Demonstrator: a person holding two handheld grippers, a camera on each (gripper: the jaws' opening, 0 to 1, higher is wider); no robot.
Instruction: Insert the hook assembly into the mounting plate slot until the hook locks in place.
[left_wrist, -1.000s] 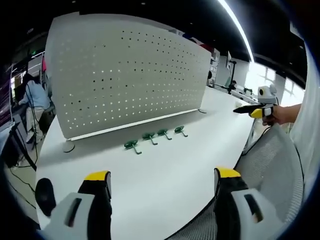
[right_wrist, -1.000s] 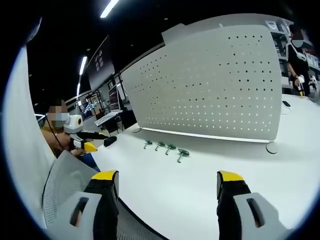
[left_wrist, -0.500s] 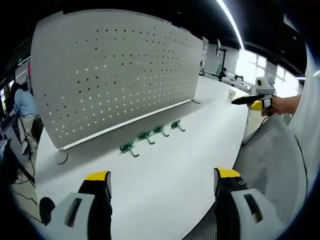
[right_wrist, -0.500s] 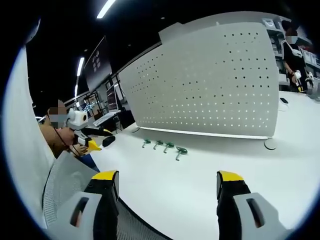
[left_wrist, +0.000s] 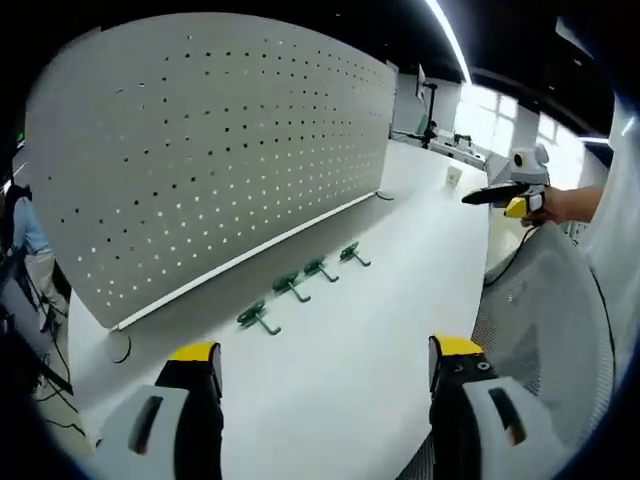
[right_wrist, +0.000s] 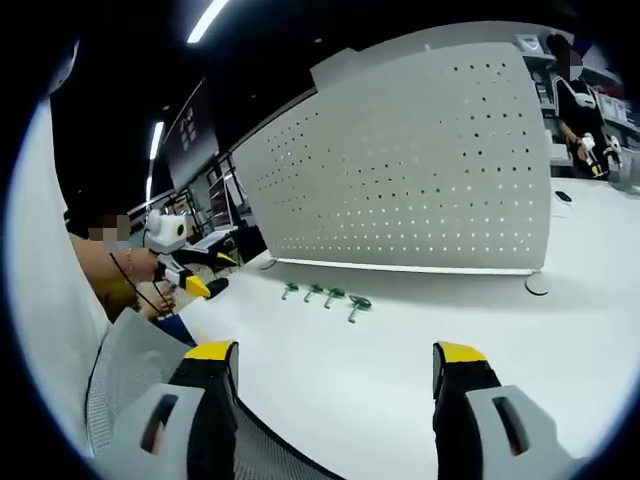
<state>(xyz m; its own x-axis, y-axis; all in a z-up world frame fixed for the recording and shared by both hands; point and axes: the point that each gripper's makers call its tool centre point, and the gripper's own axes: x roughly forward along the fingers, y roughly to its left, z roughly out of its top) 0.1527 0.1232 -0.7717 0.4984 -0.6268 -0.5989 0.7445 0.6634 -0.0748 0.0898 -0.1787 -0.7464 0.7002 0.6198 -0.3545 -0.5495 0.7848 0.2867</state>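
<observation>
You have four green hooks (left_wrist: 297, 284) lying in a row on the white table (left_wrist: 350, 360), just before the one upright pegboard (left_wrist: 210, 140). Your left gripper (left_wrist: 325, 365) and right gripper (right_wrist: 325, 365) both gape wide, holding nothing.

Count, both views:

- Green hooks (left_wrist: 299, 285) on the white table (left_wrist: 340, 370): 4, lying in one row in front of the board. The same 4 appear in the right gripper view (right_wrist: 325, 297).
- Perforated mounting plate (left_wrist: 210, 150): 1, standing upright on the table (right_wrist: 420, 250).
- Grippers: 2, the left gripper (left_wrist: 320, 365) and the right gripper (right_wrist: 325, 365), each with 2 yellow-tipped jaws.
- Bystanders in the background: 1 per view (left_wrist: 22, 235) (right_wrist: 575, 110).
</observation>
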